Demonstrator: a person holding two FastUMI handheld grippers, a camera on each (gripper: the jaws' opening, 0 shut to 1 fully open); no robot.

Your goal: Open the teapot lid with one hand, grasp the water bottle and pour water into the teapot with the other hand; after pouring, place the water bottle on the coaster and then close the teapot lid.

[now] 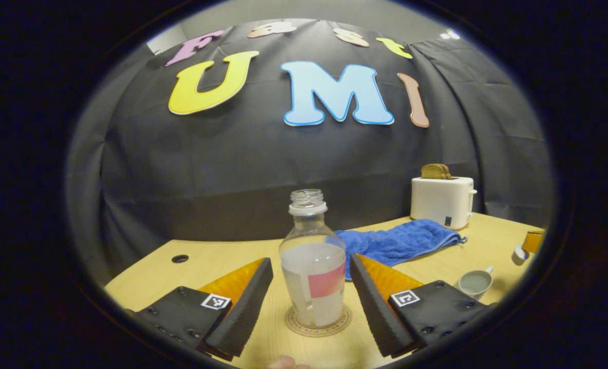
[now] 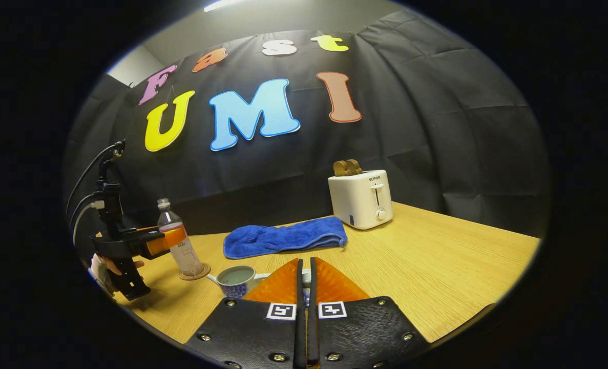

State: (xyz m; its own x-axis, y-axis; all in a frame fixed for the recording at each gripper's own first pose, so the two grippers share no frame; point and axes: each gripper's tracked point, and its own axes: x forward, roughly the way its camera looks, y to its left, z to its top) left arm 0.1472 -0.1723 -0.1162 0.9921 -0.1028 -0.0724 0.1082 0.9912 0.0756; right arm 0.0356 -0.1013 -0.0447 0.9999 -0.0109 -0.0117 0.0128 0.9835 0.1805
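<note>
fingers of the left gripper [image 1: 311,302] stand spread wide in the left gripper view, one on each side of the water bottle [image 1: 314,266], with a gap between each finger and the bottle's wall, so nothing is being pinched. the bottle stands upright with its cap off, partly filled, its base resting on the round coaster [image 1: 318,322] on the wooden table [image 1: 222,256]. in the right gripper view the same left gripper [image 2: 168,240] is seen farther off, held by a hand [image 2: 110,266] at the left edge, its fingers flanking the lower half of the bottle [image 2: 176,241] on the coaster [image 2: 194,271]. the right gripper [image 2: 305,277], at the bottom of its own view, has its fingers pressed nearly together with only a thin slit between them; something small and pale sits in that slit near the tips, but it cannot be told whether it is pinched. just beyond those tips, to the left, stands the teapot [image 2: 237,281], its mouth uncovered and liquid visible inside; in the left gripper view the teapot [image 1: 475,283] sits to the right of the bottle. behind lies a folded blue towel [image 2: 283,237], and beside it a white toaster [image 2: 361,199] with bread [image 2: 348,167] sticking out of its slots, against the black cloth wall [image 2: 437,128].
</note>
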